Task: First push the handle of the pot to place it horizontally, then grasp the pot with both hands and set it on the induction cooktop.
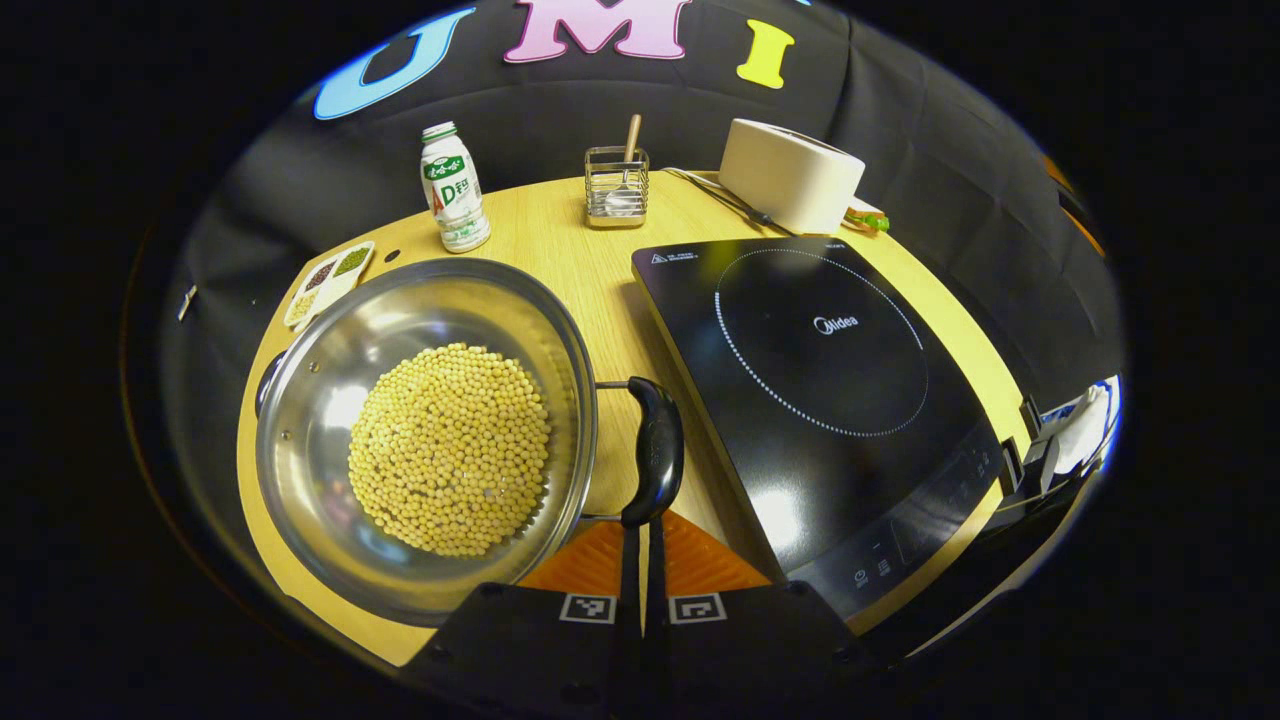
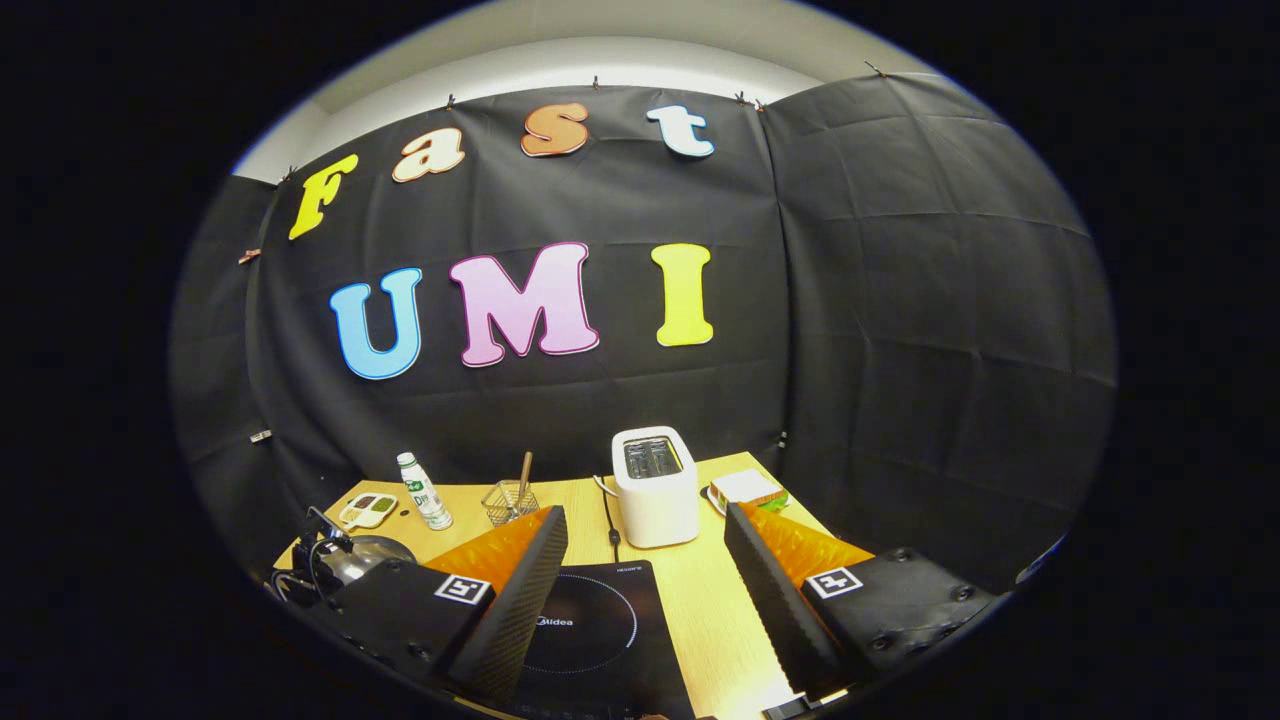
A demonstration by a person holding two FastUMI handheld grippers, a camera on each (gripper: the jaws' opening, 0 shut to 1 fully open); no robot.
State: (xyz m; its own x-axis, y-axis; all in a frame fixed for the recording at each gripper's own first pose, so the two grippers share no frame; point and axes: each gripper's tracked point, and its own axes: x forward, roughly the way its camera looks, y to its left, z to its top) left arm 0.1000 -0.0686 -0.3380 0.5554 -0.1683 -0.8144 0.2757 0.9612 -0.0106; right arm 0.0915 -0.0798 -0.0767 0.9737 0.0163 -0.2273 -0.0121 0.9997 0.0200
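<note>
A steel pot [image 1: 330, 400] holding yellow soybeans [image 1: 450, 450] sits on the wooden table, left of the black induction cooktop [image 1: 820, 370]. The pot's black handle [image 1: 655, 445] lies on its right side, in the gap between pot and cooktop. My left gripper [image 1: 641, 535] is shut, its fingertips touching the near end of that handle. In the right gripper view, my right gripper [image 2: 645, 512] hangs open above the cooktop [image 2: 590, 630] with nothing between its fingers. The pot [image 2: 365, 555] appears at the lower left there, partly hidden.
At the back of the table stand a milk bottle [image 1: 453, 190], a wire holder [image 1: 616, 185] and a white toaster [image 1: 790, 175] with its cord. A small dish of beans [image 1: 328, 280] lies behind the pot. A sandwich plate [image 2: 748, 488] sits right of the toaster [image 2: 655, 485].
</note>
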